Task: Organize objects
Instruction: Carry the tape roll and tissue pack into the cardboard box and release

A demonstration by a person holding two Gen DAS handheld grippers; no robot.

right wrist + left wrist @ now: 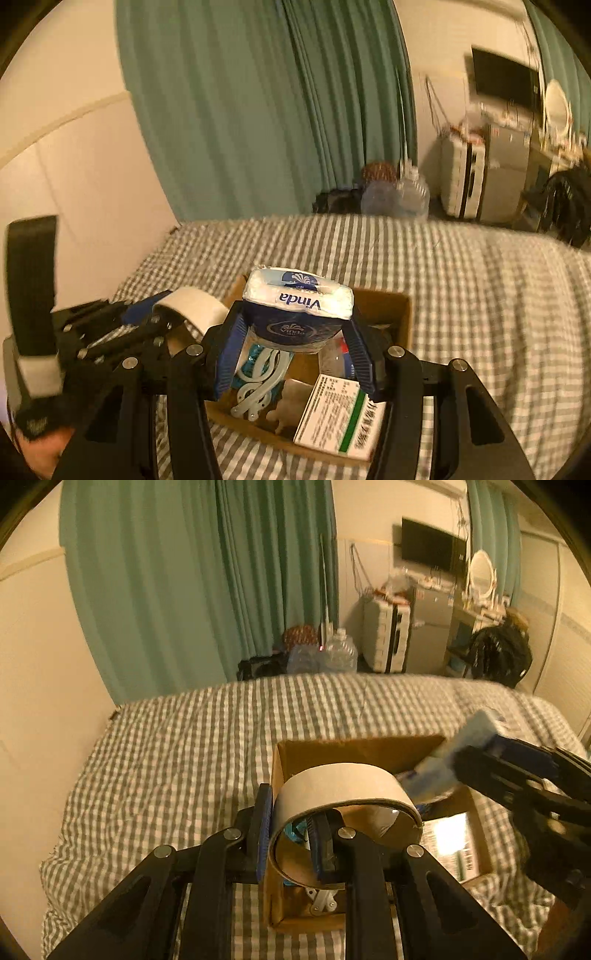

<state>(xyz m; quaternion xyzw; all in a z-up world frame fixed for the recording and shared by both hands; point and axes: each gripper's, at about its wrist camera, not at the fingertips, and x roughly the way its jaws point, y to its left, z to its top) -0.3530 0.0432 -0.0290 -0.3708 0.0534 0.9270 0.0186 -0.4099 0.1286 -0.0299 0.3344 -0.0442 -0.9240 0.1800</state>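
On checked bedspread [166, 746]: cardboard box [354, 751] | left tool [291, 834] pinching tape roll [343, 786] | right tool [295, 347] pinching tissue pack [299, 299]

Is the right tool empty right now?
No, the right tool grips a Vinda tissue pack above the cardboard box.

Tissue pack [458, 753] blurred; box [369, 751] contents mostly hidden.

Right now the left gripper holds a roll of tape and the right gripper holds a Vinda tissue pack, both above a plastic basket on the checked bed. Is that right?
Not quite: the container is a cardboard box, not a plastic basket, as the right wrist view shows. The rest stands: the left gripper holds the roll of tape, the right gripper holds the Vinda tissue pack, above the box on the checked bed.
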